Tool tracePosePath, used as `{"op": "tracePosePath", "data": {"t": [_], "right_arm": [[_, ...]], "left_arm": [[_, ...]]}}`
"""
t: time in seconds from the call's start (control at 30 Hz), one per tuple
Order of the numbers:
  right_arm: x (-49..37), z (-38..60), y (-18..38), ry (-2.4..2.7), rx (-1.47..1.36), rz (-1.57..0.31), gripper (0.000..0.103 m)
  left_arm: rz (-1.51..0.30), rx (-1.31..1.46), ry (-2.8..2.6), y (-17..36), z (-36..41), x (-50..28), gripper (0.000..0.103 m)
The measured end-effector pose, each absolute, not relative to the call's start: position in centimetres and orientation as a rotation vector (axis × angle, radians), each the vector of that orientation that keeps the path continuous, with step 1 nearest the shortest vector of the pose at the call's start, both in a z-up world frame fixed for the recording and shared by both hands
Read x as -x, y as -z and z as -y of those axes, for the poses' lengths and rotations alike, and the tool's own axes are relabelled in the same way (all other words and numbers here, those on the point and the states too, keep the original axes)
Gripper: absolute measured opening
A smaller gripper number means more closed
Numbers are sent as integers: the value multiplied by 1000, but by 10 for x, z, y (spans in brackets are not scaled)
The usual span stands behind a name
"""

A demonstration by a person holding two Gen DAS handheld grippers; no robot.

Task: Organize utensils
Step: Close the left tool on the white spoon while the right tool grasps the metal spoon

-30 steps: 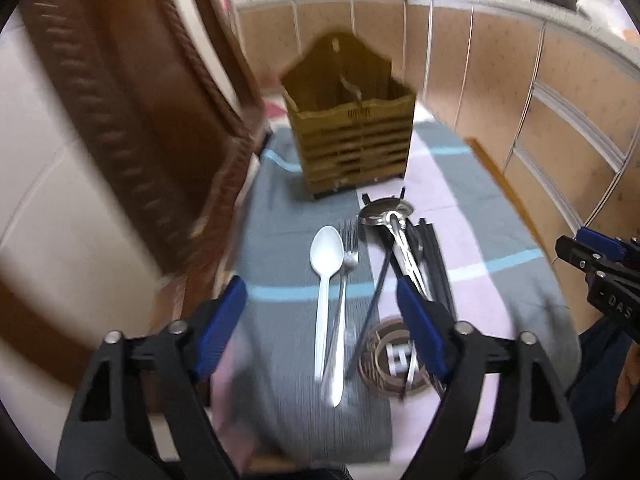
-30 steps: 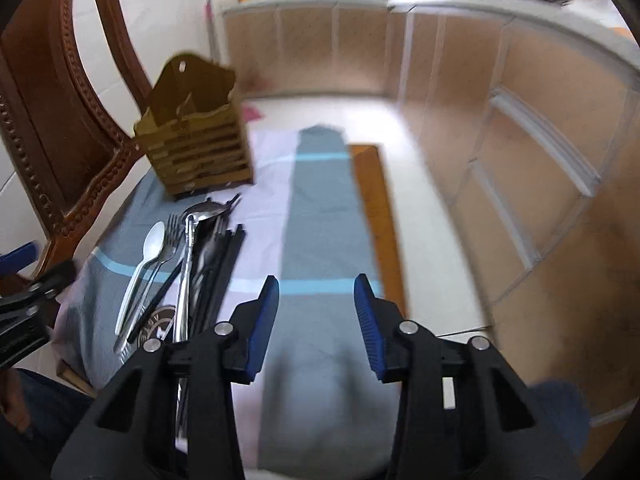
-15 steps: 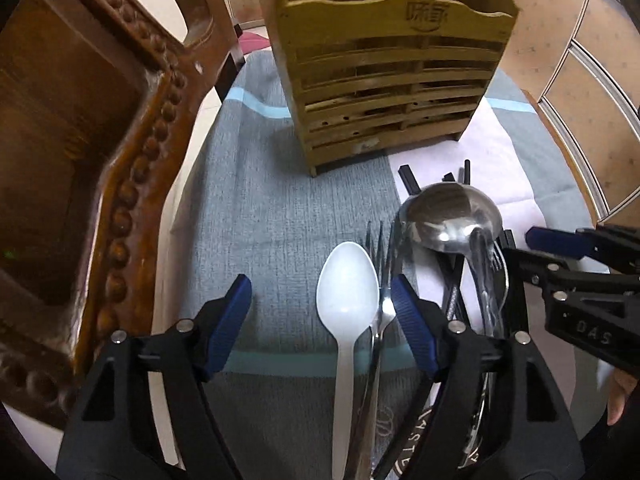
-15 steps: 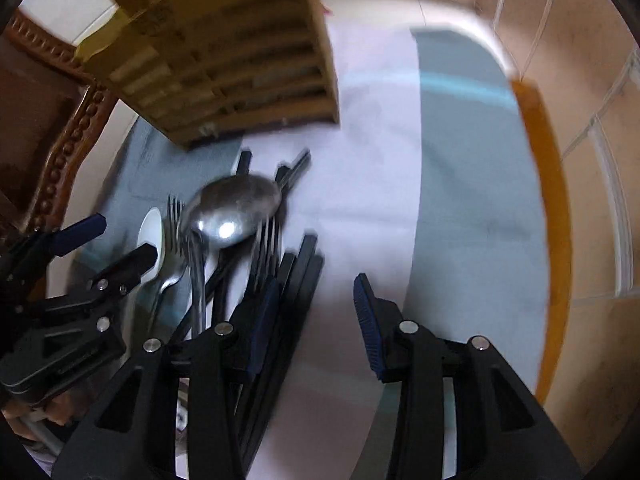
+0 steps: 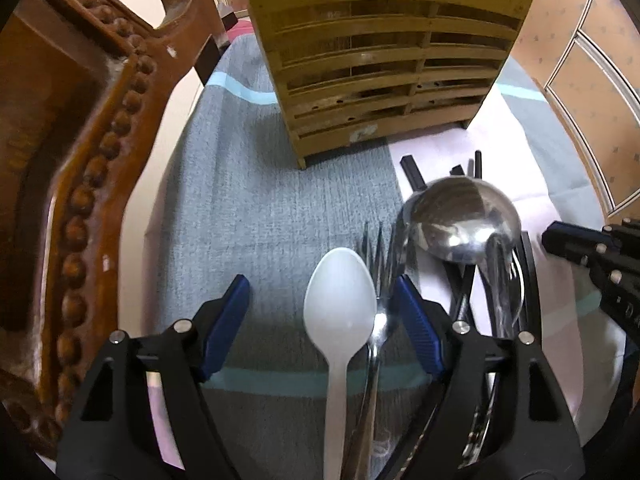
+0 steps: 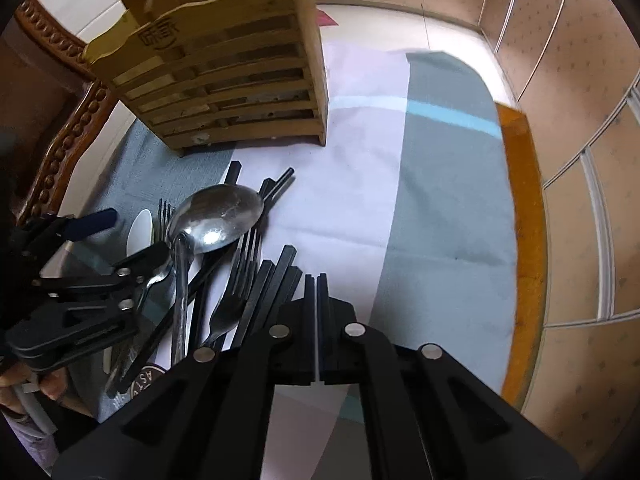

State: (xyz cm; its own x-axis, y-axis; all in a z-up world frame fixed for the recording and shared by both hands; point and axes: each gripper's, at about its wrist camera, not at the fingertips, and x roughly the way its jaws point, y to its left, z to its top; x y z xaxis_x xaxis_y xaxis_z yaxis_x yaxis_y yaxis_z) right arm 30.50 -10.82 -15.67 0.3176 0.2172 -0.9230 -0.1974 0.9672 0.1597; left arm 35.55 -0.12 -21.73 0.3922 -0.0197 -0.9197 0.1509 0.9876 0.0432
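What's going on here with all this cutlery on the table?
A person holding two tongs is sorting utensils. The left tongs are open, straddling a white plastic spoon and a fork. The right tongs are shut, empty, beside black chopsticks. The wooden utensil holder stands behind the pile; nothing is lifted yet.

A cloth (image 6: 448, 200) in grey and pale blocks with light-blue stripes is covering the table. A slatted wooden caddy (image 5: 384, 60) is standing on it. A white spoon (image 5: 340, 308), forks (image 6: 236, 280), a steel ladle (image 5: 460, 220) and black chopsticks (image 6: 276, 280) are lying bunched before it.
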Motion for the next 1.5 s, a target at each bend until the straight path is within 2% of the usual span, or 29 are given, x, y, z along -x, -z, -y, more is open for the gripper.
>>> {"op": "tracePosePath", "data": {"t": [0.03,0.07,0.13,0.2,0.23,0.4,0.77,0.93,1.0,1.03,1.07,1.13,1.23,1.37,1.5], "right_arm": [[-306,108,160,-273,-32,-1216,21],[-306,110,160,-274,-38,-1218,22],[-306,114,159,-275,-48,-1219,22],[-305,116,161,-268,-58,-1219,22],[-304,118,162,-261,-62,-1219,22],[-305,128,163,-241,-77,-1212,22],[-304,118,157,-273,-101,-1202,23],[-310,113,153,-357,-253,-1210,23],[-313,112,150,-361,-291,-1200,34],[-314,111,149,-363,-306,-1193,45],[-316,110,148,-369,-318,-1191,50],[-323,105,148,-376,-334,-1202,51],[-331,94,151,-352,-309,-1242,65],[-327,64,142,-294,-88,-1222,74],[-329,27,138,-312,89,-1254,75]], "left_arm": [[-1165,-122,110,218,2,-358,75],[-1164,-117,110,219,2,-361,73],[-1168,-66,141,220,1,-364,59],[-1180,-10,181,219,-2,-371,33],[-1178,-4,184,218,-2,-373,32],[-1142,7,188,208,-4,-372,31],[-916,78,203,142,-15,-333,31],[-871,90,184,128,-24,-322,31],[-862,87,175,127,-26,-317,31],[-855,84,171,124,-30,-314,31],[-845,80,166,123,-31,-312,31],[-822,74,159,121,-32,-309,31],[-794,63,154,117,-31,-306,31],[-788,55,155,117,-30,-307,31],[-780,65,161,114,-32,-306,31]]}}
